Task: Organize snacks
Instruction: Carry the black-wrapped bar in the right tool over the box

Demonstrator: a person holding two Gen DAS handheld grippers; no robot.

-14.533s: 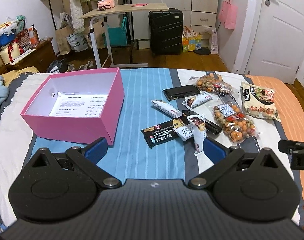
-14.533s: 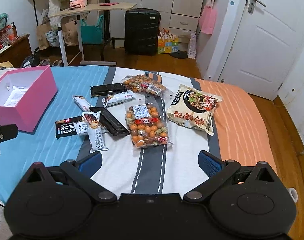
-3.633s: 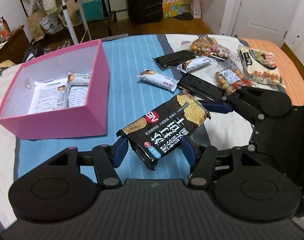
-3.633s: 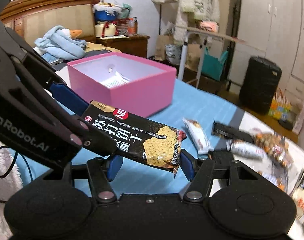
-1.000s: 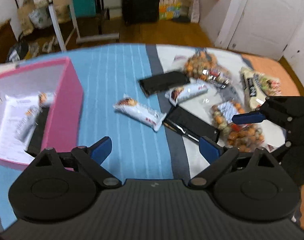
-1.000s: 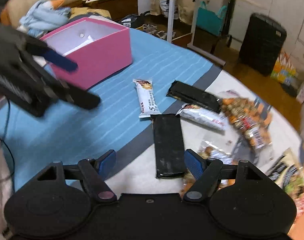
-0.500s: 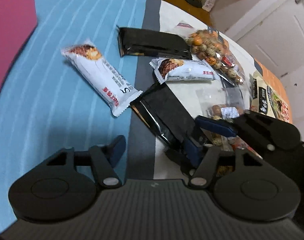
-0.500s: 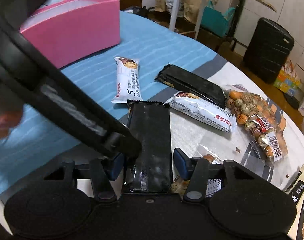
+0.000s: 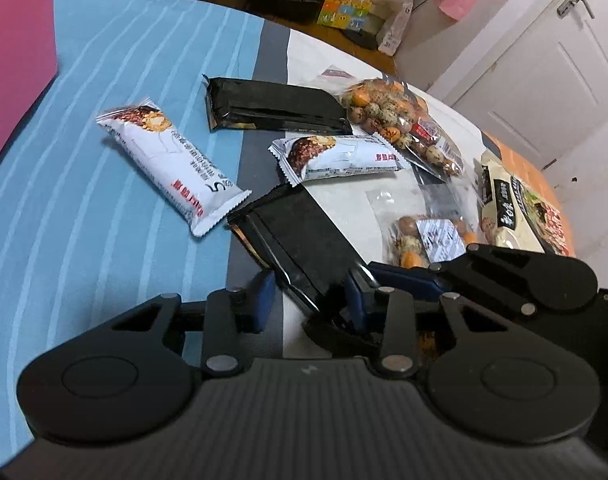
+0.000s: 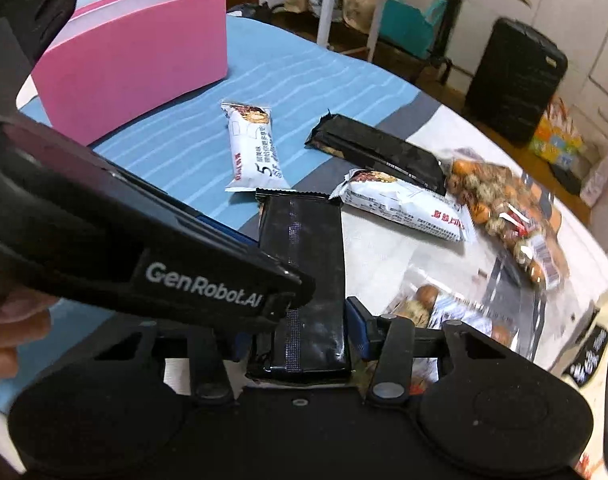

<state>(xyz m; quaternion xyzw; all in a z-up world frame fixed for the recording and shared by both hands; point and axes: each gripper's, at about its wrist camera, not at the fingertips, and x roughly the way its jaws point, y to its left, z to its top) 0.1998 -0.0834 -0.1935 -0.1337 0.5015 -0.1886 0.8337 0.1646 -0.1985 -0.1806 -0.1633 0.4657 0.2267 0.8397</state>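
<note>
A long black snack pack (image 9: 299,240) (image 10: 304,264) lies on the bed. Both grippers are at its near end. My left gripper (image 9: 310,296) has its jaws narrowed around the pack's end. My right gripper (image 10: 299,336) is shut on the same pack's near end, its fingers against both sides. The left gripper's black body crosses the right wrist view and hides the right gripper's left finger. The pink box (image 10: 135,56) stands at the far left.
On the bed lie two white bars (image 9: 171,164) (image 9: 340,156), a second black pack (image 9: 271,110), two clear bags of round snacks (image 9: 400,124) (image 9: 428,240) and a noodle packet (image 9: 516,212). A black suitcase (image 10: 516,80) stands beyond the bed.
Both grippers have moved in on the black pack from opposite sides and narrowed their jaws around its near end. One second ago both stood open and apart from it.
</note>
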